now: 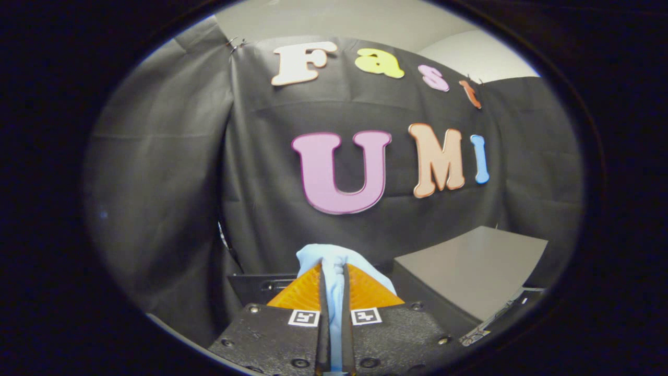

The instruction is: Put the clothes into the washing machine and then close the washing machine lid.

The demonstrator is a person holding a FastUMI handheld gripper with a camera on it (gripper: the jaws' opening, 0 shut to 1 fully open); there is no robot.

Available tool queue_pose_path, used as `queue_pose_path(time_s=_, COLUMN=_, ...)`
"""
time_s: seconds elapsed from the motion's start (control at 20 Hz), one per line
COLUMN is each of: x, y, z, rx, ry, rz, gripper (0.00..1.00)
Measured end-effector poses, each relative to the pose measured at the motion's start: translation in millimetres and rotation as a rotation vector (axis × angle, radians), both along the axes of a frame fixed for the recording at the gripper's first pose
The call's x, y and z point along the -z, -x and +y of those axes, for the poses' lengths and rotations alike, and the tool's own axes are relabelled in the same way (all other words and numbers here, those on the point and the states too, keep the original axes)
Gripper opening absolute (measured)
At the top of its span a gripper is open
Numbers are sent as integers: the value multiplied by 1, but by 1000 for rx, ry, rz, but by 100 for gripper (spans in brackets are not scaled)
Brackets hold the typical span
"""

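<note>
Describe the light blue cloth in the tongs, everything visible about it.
The light blue cloth is soft, wrinkled fabric, bunched into a rounded lump that rises above and just beyond the fingertips. A thin strip of it runs down the narrow gap between the two fingers, which press on it from both sides, so the tongs are shut on it and it hangs lifted. Behind it is the booth's black cloth wall; a grey flat-topped box sits beyond, off to one side.
</note>
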State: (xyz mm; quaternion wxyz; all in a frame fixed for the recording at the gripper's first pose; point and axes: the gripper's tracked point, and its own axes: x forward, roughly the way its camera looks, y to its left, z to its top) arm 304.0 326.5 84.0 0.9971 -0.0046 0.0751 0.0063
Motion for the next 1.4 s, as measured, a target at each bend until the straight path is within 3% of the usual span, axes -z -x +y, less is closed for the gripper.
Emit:
queue_pose_path(time_s=0.3, x=115, y=-30, z=12, rx=17, ry=-11, rz=111, gripper=8)
queue_pose_path(time_s=0.55, x=208, y=-39, z=23, rx=-20, ry=-20, rz=259, gripper=8)
queue_pose_path(time_s=0.75, x=254, y=-20, z=35, rx=-12, ry=-27, rz=276, gripper=8)
queue_pose_path(time_s=1.1, x=335, y=13, z=44, rx=-28, ry=114, rz=543, gripper=9)
queue_pose_path(time_s=1.4, x=358, y=25, z=40, rx=-10, ry=143, rz=678, gripper=15)
